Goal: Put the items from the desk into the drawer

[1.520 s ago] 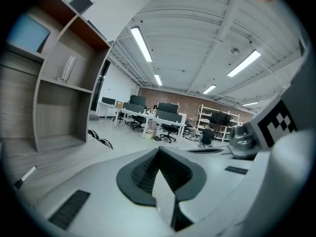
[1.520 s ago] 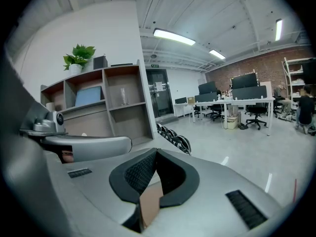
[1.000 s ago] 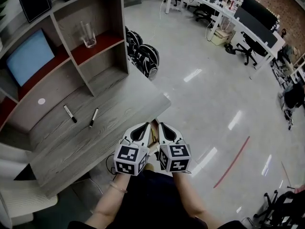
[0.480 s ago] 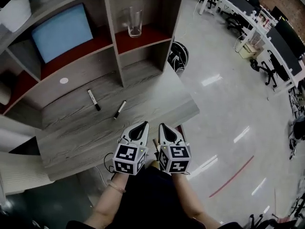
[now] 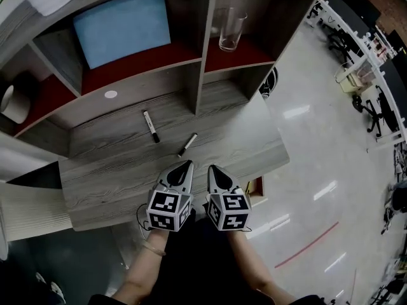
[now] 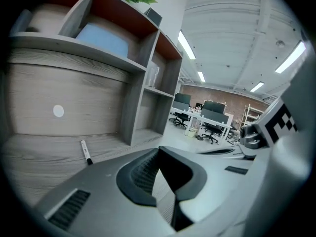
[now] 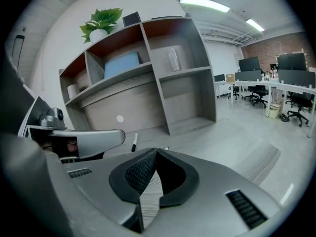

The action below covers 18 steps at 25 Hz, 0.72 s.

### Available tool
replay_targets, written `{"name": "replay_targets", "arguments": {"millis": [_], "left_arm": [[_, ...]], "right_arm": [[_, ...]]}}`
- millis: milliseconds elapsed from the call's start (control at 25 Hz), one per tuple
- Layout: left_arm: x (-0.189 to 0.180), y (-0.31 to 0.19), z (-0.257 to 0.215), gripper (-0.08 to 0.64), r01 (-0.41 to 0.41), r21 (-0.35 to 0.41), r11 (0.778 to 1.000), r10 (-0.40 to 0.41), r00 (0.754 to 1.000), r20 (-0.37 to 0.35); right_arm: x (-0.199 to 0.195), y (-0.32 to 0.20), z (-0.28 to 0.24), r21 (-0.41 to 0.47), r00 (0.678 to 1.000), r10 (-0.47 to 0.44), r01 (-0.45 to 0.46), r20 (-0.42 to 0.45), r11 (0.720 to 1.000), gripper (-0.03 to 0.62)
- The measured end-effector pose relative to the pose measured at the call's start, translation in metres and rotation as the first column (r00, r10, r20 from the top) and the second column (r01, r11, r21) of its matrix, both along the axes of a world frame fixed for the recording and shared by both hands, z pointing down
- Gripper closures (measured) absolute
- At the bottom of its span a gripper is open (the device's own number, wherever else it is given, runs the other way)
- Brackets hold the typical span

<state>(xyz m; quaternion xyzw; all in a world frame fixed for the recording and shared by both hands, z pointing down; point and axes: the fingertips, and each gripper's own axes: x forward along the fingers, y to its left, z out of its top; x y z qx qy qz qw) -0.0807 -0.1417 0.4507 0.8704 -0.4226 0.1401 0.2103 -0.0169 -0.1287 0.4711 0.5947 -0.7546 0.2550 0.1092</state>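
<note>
Head view: a white black-capped marker [image 5: 151, 126] and second marker [image 5: 187, 144] lie on desk [image 5: 108, 164]; left gripper [image 5: 188, 164], right gripper [image 5: 211, 168] closed, empty.

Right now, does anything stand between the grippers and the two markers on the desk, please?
Nothing visible: only bare desk separates the left gripper and right gripper from the near marker and far marker.

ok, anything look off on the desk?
Nothing spilled or damaged. The left marker and right marker lie loose on the desk, angled differently; the glass stands upright on its shelf.
</note>
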Motion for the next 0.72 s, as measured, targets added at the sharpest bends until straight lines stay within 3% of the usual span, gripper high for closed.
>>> {"name": "replay_targets", "arguments": {"millis": [280,440,600,720], "left_arm": [[-0.032,-0.018,0.011,0.532,0.033,-0.008,0.999,-0.033,0.999,0.032],[-0.045,-0.025,0.015,0.532,0.033,-0.012,0.999,-0.033,0.999,0.033],[-0.056,-0.03,0.027,0.532,0.027,-0.032,0.999,-0.025,0.999,0.042],[-0.06,-0.034,0.036,0.532,0.018,-0.054,0.998,-0.016,0.999,0.045]], "right_arm": [[-0.025,-0.022,0.016,-0.04,0.999,-0.048,0.048,-0.007,0.998,0.575],[-0.04,-0.037,0.026,-0.059,0.988,-0.15,0.148,-0.03,0.987,0.575],[-0.056,-0.05,0.04,-0.101,0.953,-0.289,0.279,-0.094,0.955,0.575],[-0.071,-0.054,0.049,-0.132,0.893,-0.43,0.413,-0.134,0.901,0.575]]}}
